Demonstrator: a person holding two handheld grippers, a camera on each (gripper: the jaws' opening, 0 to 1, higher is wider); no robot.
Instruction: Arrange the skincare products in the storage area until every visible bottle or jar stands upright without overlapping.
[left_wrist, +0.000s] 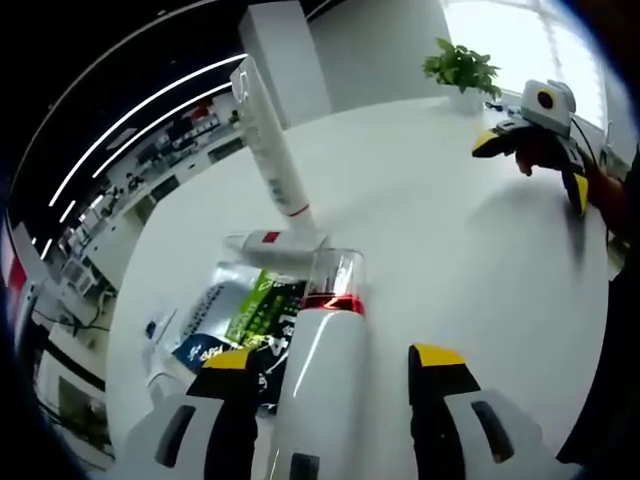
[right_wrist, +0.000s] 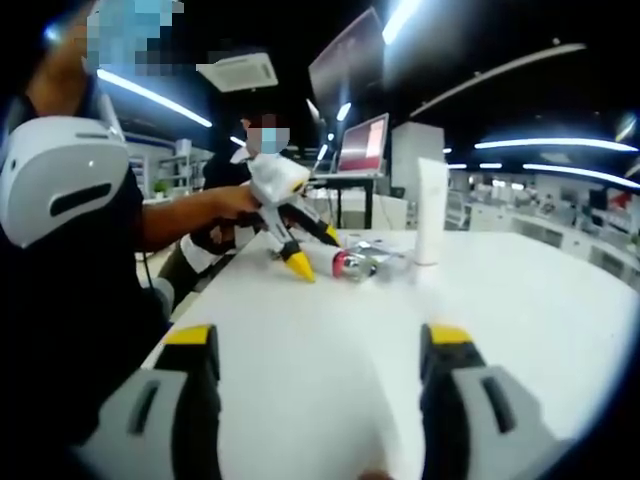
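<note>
Between the yellow-tipped jaws of the left gripper (left_wrist: 335, 365) lies a white bottle with a red band and clear cap (left_wrist: 322, 350), its long axis running straight along the jaws with the cap pointing away toward the far side of the white table (left_wrist: 450, 230); whether the jaws actually press its sides cannot be told, since a gap shows on the right. In the right gripper view that same bottle (right_wrist: 352, 263) lies flat on its side just beyond the left gripper's tips, so it has yet to be stood up. Just past the cap, a tall white tube (left_wrist: 272, 140) stands upright on its flat end (it leans in the left gripper view, likely lens distortion), and a smaller white tube with a red mark (left_wrist: 262, 243) lies on its side at its base. Printed sachets (left_wrist: 245, 315) lie to the left. The right gripper (right_wrist: 318, 350) is spread with nothing between its jaws, well apart from the products, so the left one is nearer for tipping the bottle upright.
</note>
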